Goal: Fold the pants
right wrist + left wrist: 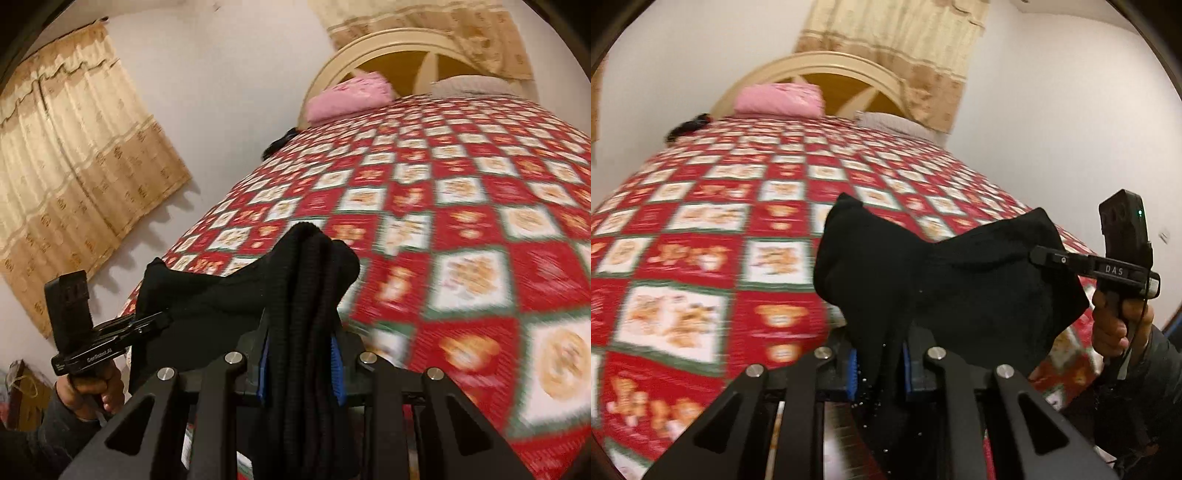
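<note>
The black pants (945, 280) hang in the air above the near end of the bed (701, 258), stretched between the two tools and lifted off the quilt. The cloth is a soft knit: it sags in the middle, bunches into thick vertical ridges where it is pinched, and flops over the fingertips in loose peaks. It looks light and limp, so it should drape wherever it is let go and will not hold a crease by itself. The ribbed surface seems grippy rather than slick, which favours a firm pinch.

The left tool (879, 369) is closed on a gathered bundle of fabric between its blue pads (852, 373). The right tool (301, 373) is likewise clamped on several folded layers; seen from the left wrist, it bites the upper edge of the garment. Whether that edge is the waistband or a hem cannot be told from here.

Good holds, in my judgement, are the corners of a thick edge, since those give the cleanest line when laid flat.

The red checked quilt beneath is wide and flat. A pink pillow (779, 98) lies at the headboard (812, 62), well apart from the pants.
</note>
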Demonstrator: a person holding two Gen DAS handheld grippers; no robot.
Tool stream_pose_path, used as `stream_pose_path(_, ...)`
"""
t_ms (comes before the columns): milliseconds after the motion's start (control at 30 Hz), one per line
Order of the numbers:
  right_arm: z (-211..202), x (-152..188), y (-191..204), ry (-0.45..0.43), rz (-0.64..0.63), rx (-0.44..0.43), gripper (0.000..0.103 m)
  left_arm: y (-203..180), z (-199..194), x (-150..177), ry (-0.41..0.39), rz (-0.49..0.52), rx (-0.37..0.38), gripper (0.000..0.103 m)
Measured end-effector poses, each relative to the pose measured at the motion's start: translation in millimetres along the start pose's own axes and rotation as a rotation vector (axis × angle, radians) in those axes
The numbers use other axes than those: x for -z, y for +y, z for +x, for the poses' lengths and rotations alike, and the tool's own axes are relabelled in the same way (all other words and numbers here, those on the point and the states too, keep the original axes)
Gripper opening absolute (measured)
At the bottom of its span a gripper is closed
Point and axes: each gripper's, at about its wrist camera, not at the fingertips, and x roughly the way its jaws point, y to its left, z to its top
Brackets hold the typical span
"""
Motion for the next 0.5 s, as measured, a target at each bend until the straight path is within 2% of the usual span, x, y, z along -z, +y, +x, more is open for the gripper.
stream_pose_path(333, 90.8, -33.1, 64.8, 0.063, -0.091, -0.121, 0.028, 66.9, -40.3, -0.8, -0.045, -0.075, -0.17, 0.019)
stream_pose_path(500, 121.0, -36.1, 83.0, 0.084, -0.113, -0.14, 0.028, 93.8, -36.5, 4.2, -0.035, -0.1, -0.24, 0.019)
